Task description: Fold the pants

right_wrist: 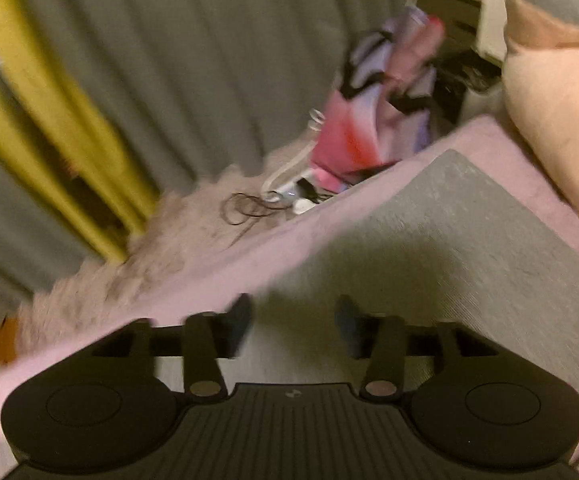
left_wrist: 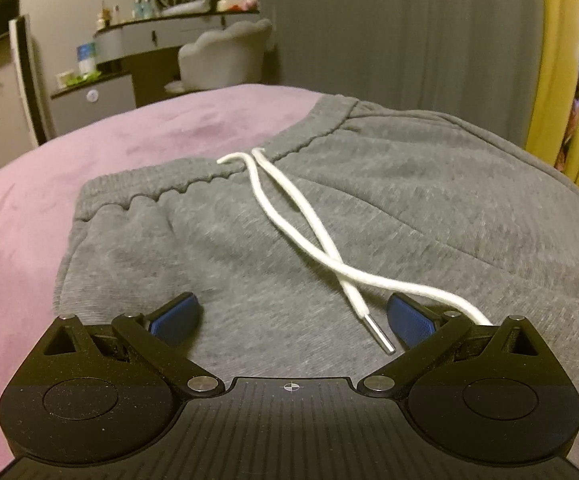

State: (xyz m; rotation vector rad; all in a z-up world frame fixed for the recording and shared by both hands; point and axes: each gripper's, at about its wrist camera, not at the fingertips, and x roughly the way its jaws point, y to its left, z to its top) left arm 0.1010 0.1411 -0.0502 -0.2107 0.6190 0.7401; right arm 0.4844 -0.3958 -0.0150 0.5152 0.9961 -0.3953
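I see gray sweatpants [left_wrist: 329, 216] lying flat on a bed with a pink-purple cover [left_wrist: 89, 160]. In my left wrist view the waistband [left_wrist: 217, 176] runs from about 9 o'clock up toward 1 o'clock, and the cloth fills the middle and the right side of the view. A white drawstring [left_wrist: 289, 216] comes out of the waistband in two strands that cross over each other on the cloth. One strand ends in a shiny metal tip [left_wrist: 379, 336] that lies between my fingers, closer to the right one. The other strand runs off toward 4 o'clock and goes behind my right finger. My left gripper [left_wrist: 293, 320] is wide open and holds nothing, with its blue pads [left_wrist: 177, 316] just above the pants. Far back at 11 o'clock I see a dressing desk [left_wrist: 161, 36] with bottles on it and a pale chair [left_wrist: 225, 56]. My right wrist view is blurry. My right gripper [right_wrist: 293, 324] is open too, with a gap between its fingers, and it holds nothing. It is over the gray pants [right_wrist: 449, 240], near the edge of the bed. At 12 o'clock there is a pile of pink and purple clothes [right_wrist: 369, 120], and gray and yellow curtains [right_wrist: 89, 120] hang at 10 o'clock.
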